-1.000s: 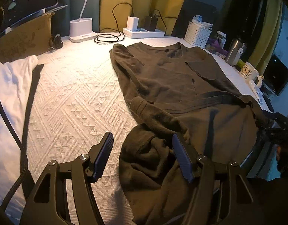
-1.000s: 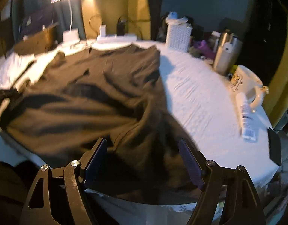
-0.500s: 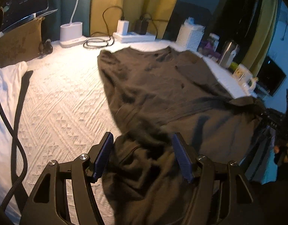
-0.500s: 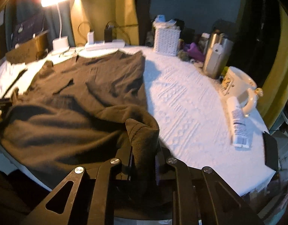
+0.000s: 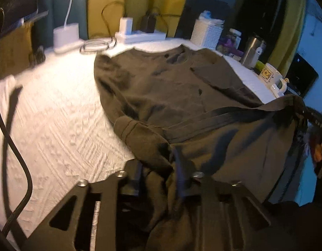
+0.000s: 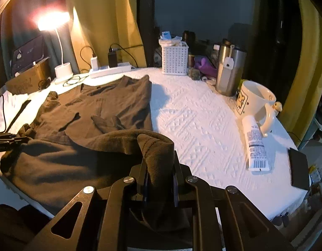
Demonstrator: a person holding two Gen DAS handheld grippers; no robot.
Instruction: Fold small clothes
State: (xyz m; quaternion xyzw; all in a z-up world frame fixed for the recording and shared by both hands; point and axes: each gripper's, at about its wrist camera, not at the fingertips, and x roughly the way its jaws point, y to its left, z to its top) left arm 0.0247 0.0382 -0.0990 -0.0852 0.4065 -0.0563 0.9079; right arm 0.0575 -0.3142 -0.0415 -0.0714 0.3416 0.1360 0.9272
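Note:
A dark brown shirt (image 5: 171, 87) lies spread on the white textured table cover (image 5: 56, 115), collar toward the far side. The jaws of my left gripper (image 5: 157, 165) are closing and pinch a bunch of cloth at the shirt's near left hem, beside a folded sleeve cuff (image 5: 129, 127). In the right wrist view the same shirt (image 6: 98, 108) is seen from its other side. My right gripper (image 6: 160, 167) is shut on the near right hem corner, which stands up in a fold between the pads and is raised a little off the table cover (image 6: 192, 108).
Along the right edge stand a cream mug (image 6: 255, 102), a white tube (image 6: 255, 144), a steel flask (image 6: 228, 71) and a black flat object (image 6: 299, 167). A white basket (image 6: 174, 58), power strip (image 6: 110, 70) and lamp base (image 6: 63, 70) line the back. A black cable (image 5: 14, 146) hangs at left.
The left jaws went from wide apart to pinched on the hem cloth. The right jaws shut on the right hem corner and lifted it; both views slid slightly forward.

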